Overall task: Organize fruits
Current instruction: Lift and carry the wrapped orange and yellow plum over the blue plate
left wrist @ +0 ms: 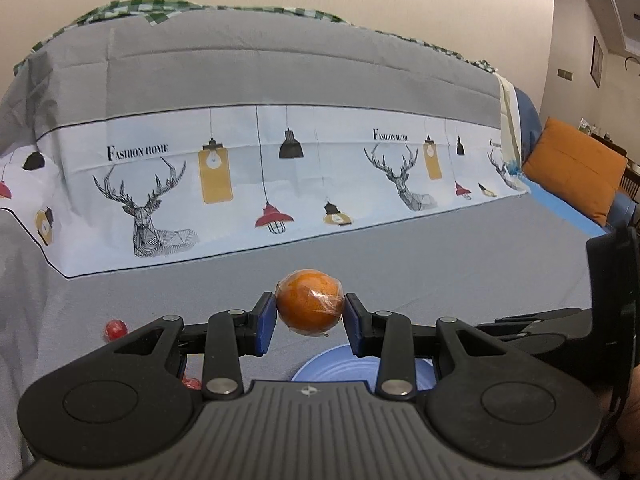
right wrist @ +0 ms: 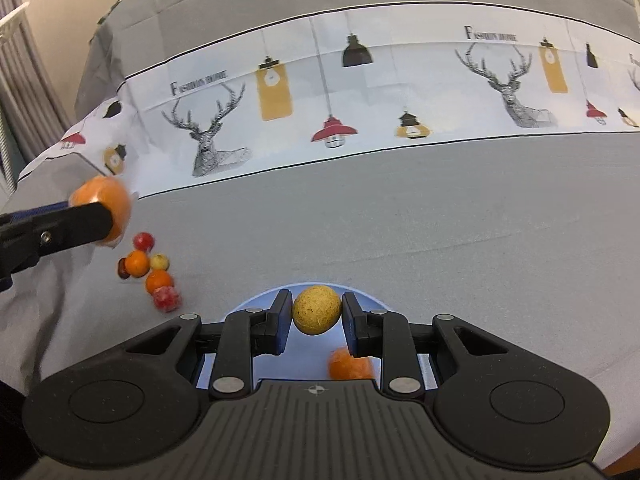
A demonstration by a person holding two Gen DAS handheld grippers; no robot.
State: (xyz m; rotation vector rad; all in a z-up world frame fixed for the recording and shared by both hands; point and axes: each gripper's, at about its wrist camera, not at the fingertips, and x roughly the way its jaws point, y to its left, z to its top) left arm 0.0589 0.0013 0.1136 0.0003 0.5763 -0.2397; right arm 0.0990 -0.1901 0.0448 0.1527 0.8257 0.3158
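Fruits are split between both hands and the grey cloth. Leftmost, a loose cluster of small fruits [right wrist: 148, 270] lies on the cloth. Next, the left gripper [left wrist: 310, 314] has its jaws clamped on a plastic-wrapped orange [left wrist: 309, 303], held in the air. Further right, the right gripper [right wrist: 316, 312] pinches a yellow fruit [right wrist: 316, 309] above the blue plate [right wrist: 256, 300], where an orange fruit [right wrist: 350, 364] lies. The slick wrap could slip; a dropped round fruit might roll off.
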